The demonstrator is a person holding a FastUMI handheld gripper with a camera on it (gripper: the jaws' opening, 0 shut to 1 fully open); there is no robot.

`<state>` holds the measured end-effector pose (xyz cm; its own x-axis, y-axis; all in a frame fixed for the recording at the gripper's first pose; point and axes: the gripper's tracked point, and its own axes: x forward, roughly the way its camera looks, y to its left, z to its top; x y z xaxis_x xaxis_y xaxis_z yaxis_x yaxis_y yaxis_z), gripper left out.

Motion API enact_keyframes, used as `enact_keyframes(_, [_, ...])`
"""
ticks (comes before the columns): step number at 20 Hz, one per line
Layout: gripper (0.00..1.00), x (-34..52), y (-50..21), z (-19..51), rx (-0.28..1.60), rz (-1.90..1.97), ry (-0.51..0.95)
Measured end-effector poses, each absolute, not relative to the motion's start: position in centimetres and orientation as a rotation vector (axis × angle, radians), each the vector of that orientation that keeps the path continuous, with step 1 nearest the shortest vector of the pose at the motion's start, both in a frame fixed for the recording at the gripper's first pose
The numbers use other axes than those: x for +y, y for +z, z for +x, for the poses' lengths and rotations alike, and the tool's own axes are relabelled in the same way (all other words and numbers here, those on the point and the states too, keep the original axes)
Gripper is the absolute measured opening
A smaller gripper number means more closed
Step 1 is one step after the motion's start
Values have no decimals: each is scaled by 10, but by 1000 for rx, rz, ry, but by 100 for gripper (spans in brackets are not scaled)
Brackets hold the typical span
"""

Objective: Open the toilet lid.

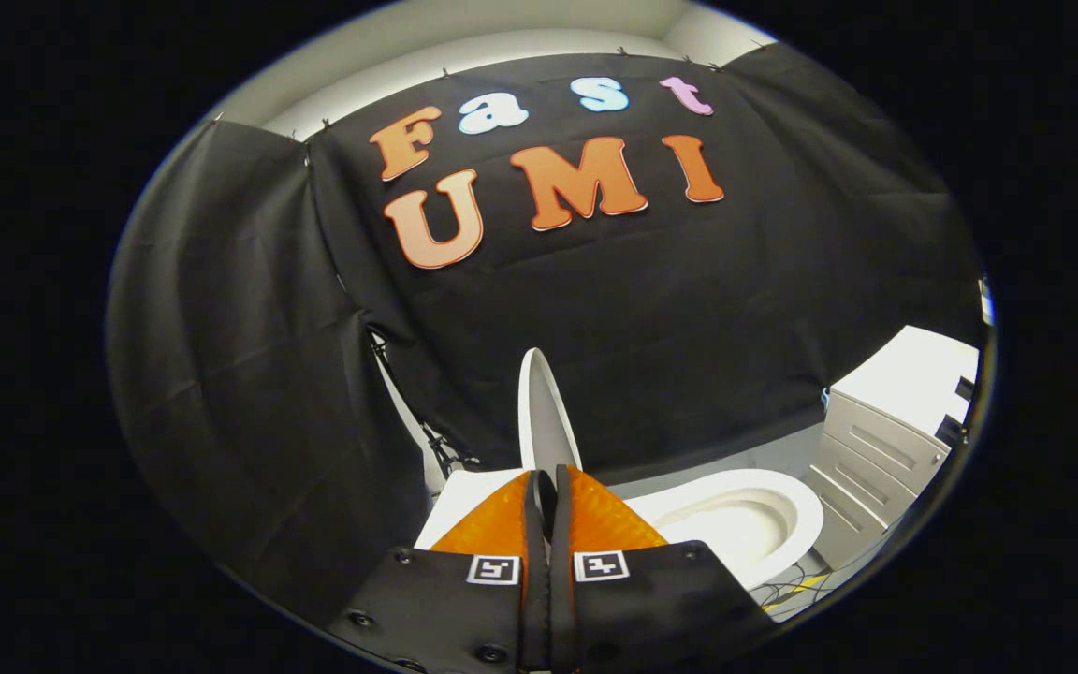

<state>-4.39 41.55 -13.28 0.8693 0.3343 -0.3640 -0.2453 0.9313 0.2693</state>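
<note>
A: Item 1, the tool (546, 487). Condition?

B: 2 orange fingers (494, 524) pressed together, only a thin dark seam between them. Nothing is pinched in that seam. Each black finger mount carries 1 square marker.

A: Item 2, the toilet lid (544, 412)?

B: White, raised, standing nearly upright and seen edge-on just beyond the fingertips. Whether the tips touch its lower edge I cannot tell.

A: Item 3?

B: Toilet bowl (745, 524), white, open to view, its rim curving away to the right of the fingers. The tank top (464, 501) shows as a flat white surface to their left.

A: Surroundings?

B: 1 white drawer cabinet (876, 449) beside the bowl's far rim, and cables (796, 590) on the floor below the bowl.
</note>
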Motion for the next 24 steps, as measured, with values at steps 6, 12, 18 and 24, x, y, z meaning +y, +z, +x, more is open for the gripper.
enact_keyframes(6, [8,451,-133,-56,411,158,348])
enact_keyframes(12, [8,482,-139,-68,410,110,381])
enact_keyframes(18, [8,509,-144,-79,396,42,403])
enact_keyframes(24, [22,522,-152,-85,434,44,421])
